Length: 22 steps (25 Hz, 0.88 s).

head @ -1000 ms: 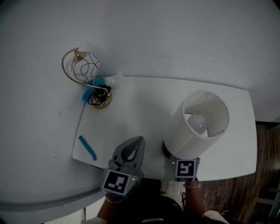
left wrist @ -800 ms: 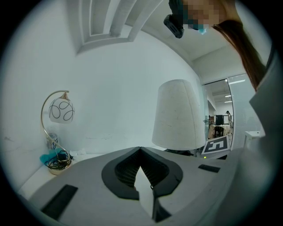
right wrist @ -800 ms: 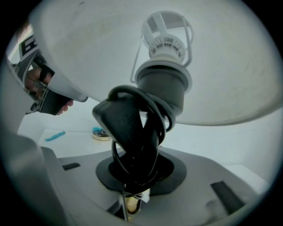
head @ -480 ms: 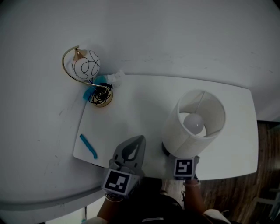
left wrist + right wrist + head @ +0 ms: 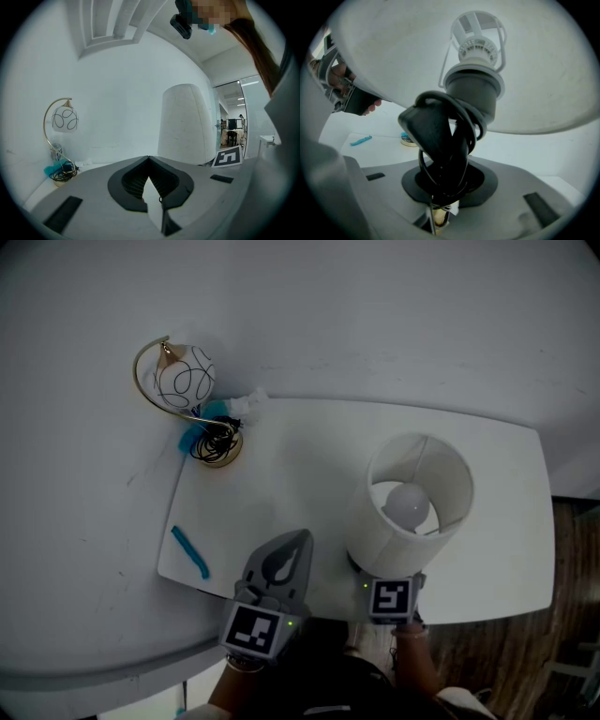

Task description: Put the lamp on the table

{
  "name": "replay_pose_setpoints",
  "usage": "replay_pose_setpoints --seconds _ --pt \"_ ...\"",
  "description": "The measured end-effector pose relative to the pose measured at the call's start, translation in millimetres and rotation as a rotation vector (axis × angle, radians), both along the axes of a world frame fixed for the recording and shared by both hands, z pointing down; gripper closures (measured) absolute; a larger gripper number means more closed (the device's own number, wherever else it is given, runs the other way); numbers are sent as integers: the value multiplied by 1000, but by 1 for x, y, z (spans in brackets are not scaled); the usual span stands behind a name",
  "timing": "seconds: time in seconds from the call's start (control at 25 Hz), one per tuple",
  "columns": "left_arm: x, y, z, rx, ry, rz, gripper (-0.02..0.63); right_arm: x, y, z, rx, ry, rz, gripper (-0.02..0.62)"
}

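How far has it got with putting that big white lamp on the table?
Done: the lamp is at the front edge of the white table. In hand: the right gripper clamps its cord-wrapped stem in its jaws. Left: settle it and let go; the left gripper sits shut, empty.

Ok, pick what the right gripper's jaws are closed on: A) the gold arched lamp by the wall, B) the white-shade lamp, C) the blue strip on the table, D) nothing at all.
B: in the right gripper view, the right gripper has its jaws closed on the lower part of the white-shade lamp, where its black cord is coiled.
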<state>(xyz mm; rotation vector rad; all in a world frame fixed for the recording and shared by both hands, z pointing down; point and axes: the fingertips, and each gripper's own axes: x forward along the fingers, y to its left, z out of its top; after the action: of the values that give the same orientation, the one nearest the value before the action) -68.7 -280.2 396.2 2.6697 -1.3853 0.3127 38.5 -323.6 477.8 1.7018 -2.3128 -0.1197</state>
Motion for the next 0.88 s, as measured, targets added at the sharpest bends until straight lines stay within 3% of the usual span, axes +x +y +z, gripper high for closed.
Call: replay_pose_setpoints --seconds 0.88 --pt "3 5 -1 4 -5 17 606 -1 5 2 16 3 -6 511"
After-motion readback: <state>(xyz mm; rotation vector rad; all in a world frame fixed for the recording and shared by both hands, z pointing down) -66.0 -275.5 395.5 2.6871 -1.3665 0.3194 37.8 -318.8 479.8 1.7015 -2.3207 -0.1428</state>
